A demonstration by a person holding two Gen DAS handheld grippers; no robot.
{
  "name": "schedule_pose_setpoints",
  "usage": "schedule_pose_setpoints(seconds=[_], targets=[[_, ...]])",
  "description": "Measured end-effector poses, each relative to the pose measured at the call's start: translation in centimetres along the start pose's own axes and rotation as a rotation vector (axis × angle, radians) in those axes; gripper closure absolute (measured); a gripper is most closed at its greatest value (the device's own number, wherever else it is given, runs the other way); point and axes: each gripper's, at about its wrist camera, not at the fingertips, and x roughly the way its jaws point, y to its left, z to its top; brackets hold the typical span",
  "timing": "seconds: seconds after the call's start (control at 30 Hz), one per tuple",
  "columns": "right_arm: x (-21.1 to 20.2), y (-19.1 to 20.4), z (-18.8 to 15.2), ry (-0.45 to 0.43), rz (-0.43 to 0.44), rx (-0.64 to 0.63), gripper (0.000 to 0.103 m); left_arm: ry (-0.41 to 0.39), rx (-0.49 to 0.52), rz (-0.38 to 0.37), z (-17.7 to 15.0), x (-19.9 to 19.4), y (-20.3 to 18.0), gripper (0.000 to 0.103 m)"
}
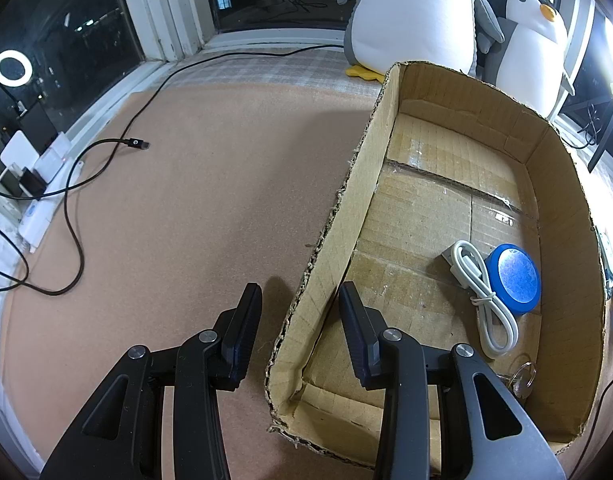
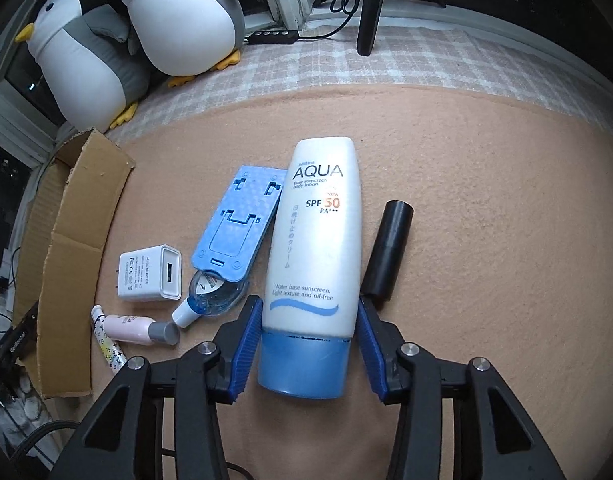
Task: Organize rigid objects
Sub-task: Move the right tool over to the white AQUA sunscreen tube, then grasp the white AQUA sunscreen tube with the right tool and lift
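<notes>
Right now we have our right gripper (image 2: 308, 340) straddling the AQUA sunscreen tube (image 2: 318, 236), which lies flat on the tan mat (image 2: 486, 200), long axis running straight away from us and blue cap nearest; the pads flank it just above the cap, seemingly not yet pressing. Our left gripper (image 1: 300, 320) straddles the near wall of the cardboard box (image 1: 566, 208), jaws narrow, grasping nothing we can see. Inside the box lie a blue round tin (image 1: 513, 278), a coiled white cable (image 1: 482, 300) and keys (image 1: 520, 380).
</notes>
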Motion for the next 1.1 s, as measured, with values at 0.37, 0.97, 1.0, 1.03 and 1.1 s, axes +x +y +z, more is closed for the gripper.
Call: schedule_pose_setpoints(seconds=[0.37, 0.97, 1.0, 1.03, 1.1], targets=[[1.5, 0.9, 0.8, -0.062, -0.041, -0.08, 0.06, 0.001, 0.003, 0.007, 0.1, 0.1, -0.1, 0.065], [2.7, 1.1, 3.0, -0.101, -0.124, -0.206, 0.058, 0.002, 0.005, 0.013, 0.2, 0.1, -0.2, 0.065], [2.6, 1.0, 2.9, -0.102, -0.122, -0.205, 0.059, 0.002, 0.005, 0.013, 0.2, 0.1, -0.3, 0.065], [2.6, 1.0, 2.9, -0.104, -0.12, -0.203, 0.059, 0.001, 0.005, 0.013, 0.2, 0.1, -0.2, 0.065], [2.5, 0.8, 2.7, -0.108, -0.104, -0.187, 0.059, 0.001, 0.005, 0.012, 0.2, 0.1, -0.2, 0.065]])
